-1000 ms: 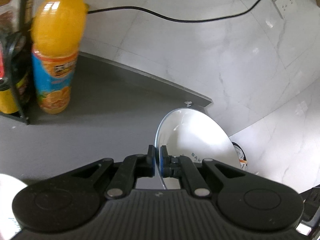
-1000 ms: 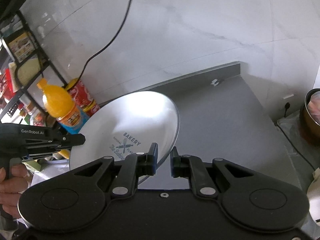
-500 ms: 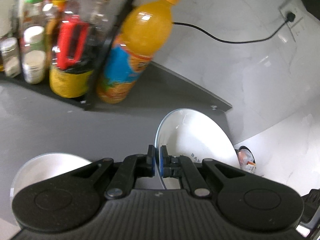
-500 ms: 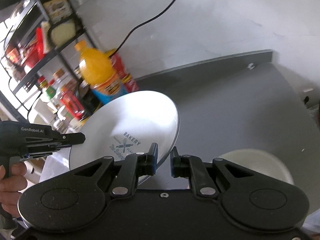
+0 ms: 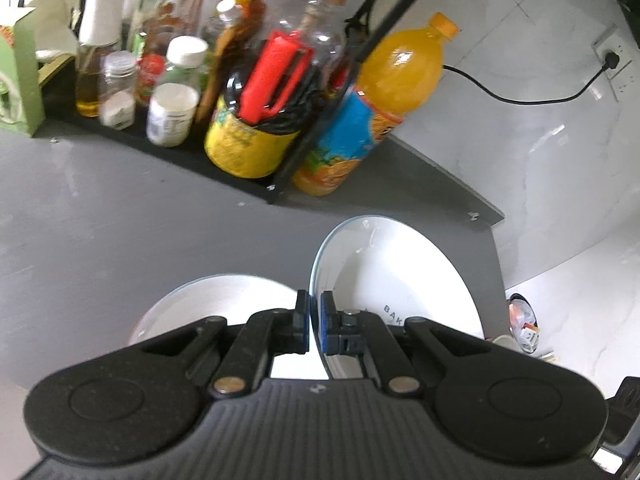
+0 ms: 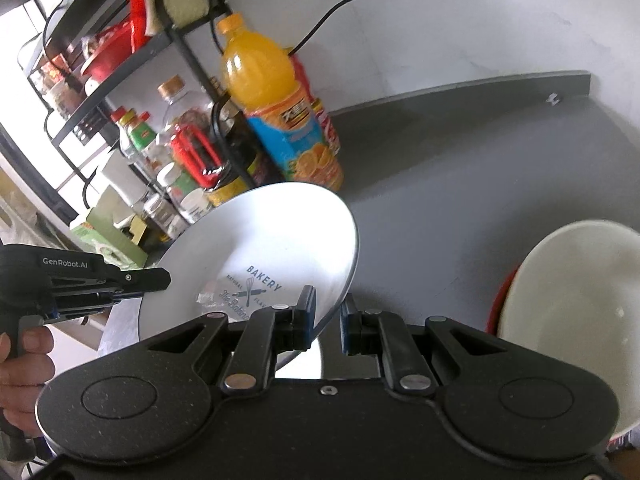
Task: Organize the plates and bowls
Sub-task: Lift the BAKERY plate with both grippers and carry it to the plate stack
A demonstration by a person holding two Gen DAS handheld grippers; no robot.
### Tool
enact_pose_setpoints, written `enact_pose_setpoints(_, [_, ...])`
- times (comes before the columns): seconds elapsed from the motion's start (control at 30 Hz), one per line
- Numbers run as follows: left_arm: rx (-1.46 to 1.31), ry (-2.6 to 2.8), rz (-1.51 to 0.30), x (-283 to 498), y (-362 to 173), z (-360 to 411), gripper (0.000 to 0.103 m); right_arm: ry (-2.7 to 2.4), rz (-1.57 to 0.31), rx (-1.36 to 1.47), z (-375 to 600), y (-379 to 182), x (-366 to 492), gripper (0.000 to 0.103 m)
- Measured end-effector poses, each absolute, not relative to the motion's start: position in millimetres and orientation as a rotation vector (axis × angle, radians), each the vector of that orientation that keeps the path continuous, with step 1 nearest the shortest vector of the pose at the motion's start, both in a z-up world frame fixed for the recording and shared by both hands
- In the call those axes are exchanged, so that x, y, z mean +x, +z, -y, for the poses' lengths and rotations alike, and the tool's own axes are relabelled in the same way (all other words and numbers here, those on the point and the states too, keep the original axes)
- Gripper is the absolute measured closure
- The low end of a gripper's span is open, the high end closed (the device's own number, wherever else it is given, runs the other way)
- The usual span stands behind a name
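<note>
A white plate (image 5: 392, 280) with a blue BAKERY print (image 6: 260, 248) hangs tilted above the grey counter (image 5: 100, 240). My left gripper (image 5: 315, 312) is shut on its rim. In the right wrist view that gripper (image 6: 160, 280) sits at the plate's left edge, with a hand on its grip. My right gripper (image 6: 326, 316) is closed on the near rim, and the plate slants between its fingers. A second white plate (image 5: 224, 300) lies flat on the counter just under the held one. A white bowl (image 6: 568, 312) stands to the right.
A black wire rack (image 5: 304, 152) crowded with bottles and jars stands at the back left. An orange juice bottle (image 5: 384, 92) is beside it, and a black cable (image 5: 520, 100) runs to a wall socket. Something red (image 6: 502, 304) lies under the bowl. The counter ends at the right (image 5: 496, 264).
Both grippers have carried the plate left and down toward the counter. The bottle rack, the flat plate and the white bowl have come into view. Both grips look unchanged.
</note>
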State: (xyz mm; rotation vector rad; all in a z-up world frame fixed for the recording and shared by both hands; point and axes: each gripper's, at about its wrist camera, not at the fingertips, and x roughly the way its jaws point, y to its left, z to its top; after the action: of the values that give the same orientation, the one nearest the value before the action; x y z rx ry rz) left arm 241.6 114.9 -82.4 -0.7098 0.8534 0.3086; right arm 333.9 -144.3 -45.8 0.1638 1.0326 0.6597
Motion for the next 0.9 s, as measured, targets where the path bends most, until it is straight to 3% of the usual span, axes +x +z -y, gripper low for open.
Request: enact_pose_setpoints(0.9, [-0.769,0.312,-1.015,190.5,-157.5,-142.5,0.100,0.596,-1.144,0.063,105.6,-88.9,274.8,0.091])
